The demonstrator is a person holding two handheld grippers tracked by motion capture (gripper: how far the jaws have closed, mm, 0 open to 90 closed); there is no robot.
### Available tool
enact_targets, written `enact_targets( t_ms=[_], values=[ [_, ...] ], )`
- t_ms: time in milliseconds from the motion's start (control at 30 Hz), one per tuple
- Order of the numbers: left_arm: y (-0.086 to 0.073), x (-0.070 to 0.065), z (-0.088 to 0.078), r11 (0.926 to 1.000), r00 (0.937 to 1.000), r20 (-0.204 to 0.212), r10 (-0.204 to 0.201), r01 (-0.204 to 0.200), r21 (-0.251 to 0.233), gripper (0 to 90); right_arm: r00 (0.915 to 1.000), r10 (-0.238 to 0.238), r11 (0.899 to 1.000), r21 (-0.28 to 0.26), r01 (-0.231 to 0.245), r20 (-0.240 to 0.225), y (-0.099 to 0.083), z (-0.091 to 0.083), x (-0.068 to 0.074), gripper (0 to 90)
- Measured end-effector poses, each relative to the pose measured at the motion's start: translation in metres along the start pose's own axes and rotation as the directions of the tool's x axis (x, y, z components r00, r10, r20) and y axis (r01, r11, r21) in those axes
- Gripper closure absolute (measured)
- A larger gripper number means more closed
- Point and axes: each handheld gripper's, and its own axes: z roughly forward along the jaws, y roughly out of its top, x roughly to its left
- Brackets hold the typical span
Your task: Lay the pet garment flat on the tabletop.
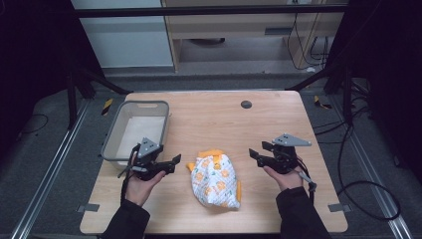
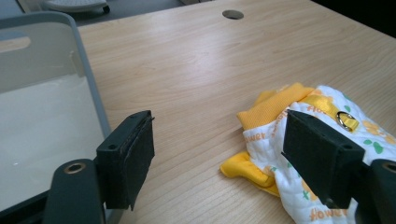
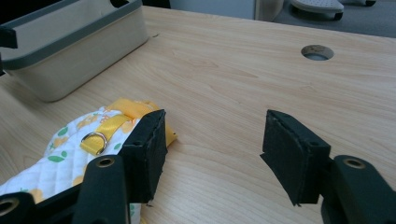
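Grey bin (image 1: 115,130) on wooden table (image 1: 278,129)

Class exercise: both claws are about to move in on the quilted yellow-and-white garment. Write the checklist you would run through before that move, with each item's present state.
1. Left claw open, nothing between its jaws: ok.
2. Right claw open, nothing between its jaws: ok.
3. Garment lies flat on the table, between the claws and touching neither: ok.
4. Grey bin stands apart from the garment: ok.
5. Metal ring on the yellow strap is exposed and could snag: cannot tell.
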Motion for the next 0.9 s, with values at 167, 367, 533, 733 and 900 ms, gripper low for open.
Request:
enact_targets(
  t_ms=[167,367,533,733,900],
  values=[
    [-0.002,-0.006,0.016,0.9992,0.9997,0.013,0.02,-0.021,0.036,23.9,0.9998,0.003,1.0,0.014,-0.002,-0.018,-0.001,0.014,0.004,41.4],
    [-0.005,-0.012,0.028,0.9974,0.9991,0.036,0.025,-0.027,0.067,24.1,0.9992,0.001,0.999,0.032,0.001,-0.04,-0.004,0.027,0.01,42.1],
    [-0.008,-0.019,0.035,0.9954,0.9975,0.053,0.046,-0.051,0.082,24.3,0.9985,-0.002,0.999,0.048,0.005,-0.056,-0.006,0.038,0.015,43.1],
    [-0.014,-0.025,0.044,0.9927,0.9958,0.082,0.041,-0.049,0.11,26.4,0.9969,-0.011,0.997,0.076,0.017,-0.078,-0.011,0.045,0.021,44.1],
    [-0.018,-0.029,0.049,0.9885,0.9938,0.096,0.056,-0.068,0.135,30.7,0.9951,-0.017,0.995,0.099,0.027,-0.098,-0.016,0.051,0.025,46.1]
  ],
)
